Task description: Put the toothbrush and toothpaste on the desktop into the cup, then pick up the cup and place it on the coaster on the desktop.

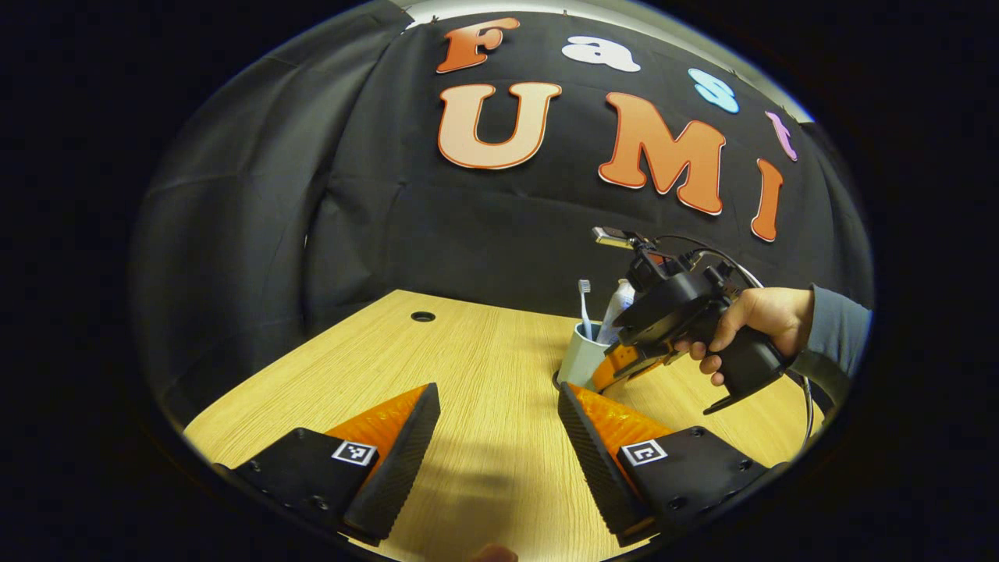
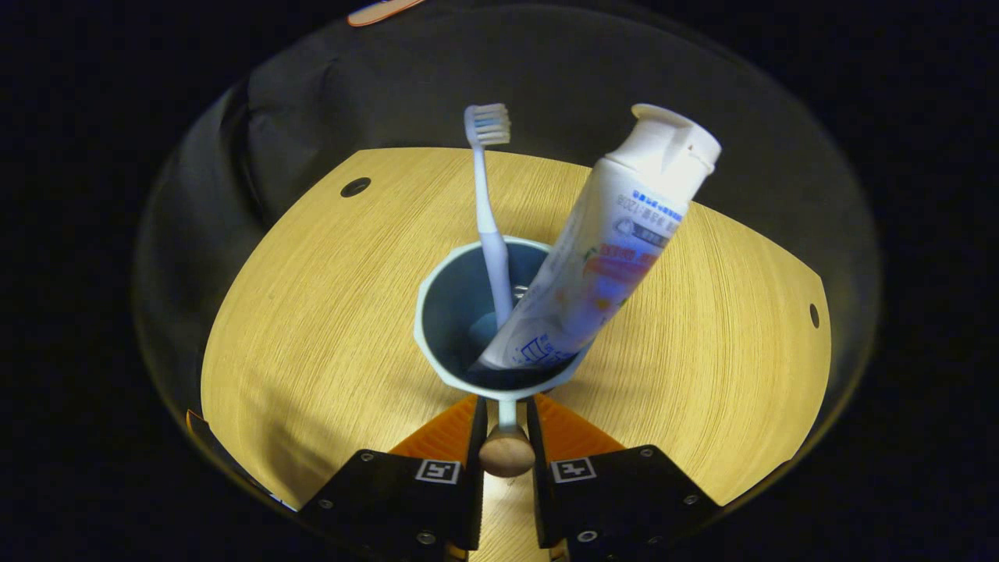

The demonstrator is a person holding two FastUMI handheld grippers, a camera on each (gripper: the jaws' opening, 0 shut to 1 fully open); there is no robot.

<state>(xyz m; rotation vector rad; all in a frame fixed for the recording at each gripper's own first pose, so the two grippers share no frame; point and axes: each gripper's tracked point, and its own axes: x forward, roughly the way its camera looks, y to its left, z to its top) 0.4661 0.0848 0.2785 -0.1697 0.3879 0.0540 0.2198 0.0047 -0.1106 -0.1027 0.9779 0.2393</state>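
so, counts: one cup [image 2: 460,312], one toothbrush [image 2: 490,226], one toothpaste [image 2: 601,242], both standing in the cup
cup spot: mid desk [image 2: 312,312], well off every edge
axes: brush near upright, bristles up; tube leans right, cap up
right gripper [image 2: 506,437]: clenched on cup handle [image 2: 507,451]
left gripper [image 1: 499,437]: released, above bare desk

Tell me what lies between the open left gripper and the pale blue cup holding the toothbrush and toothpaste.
Bare wooden desktop separates the left gripper from the cup, seen in the left gripper view.
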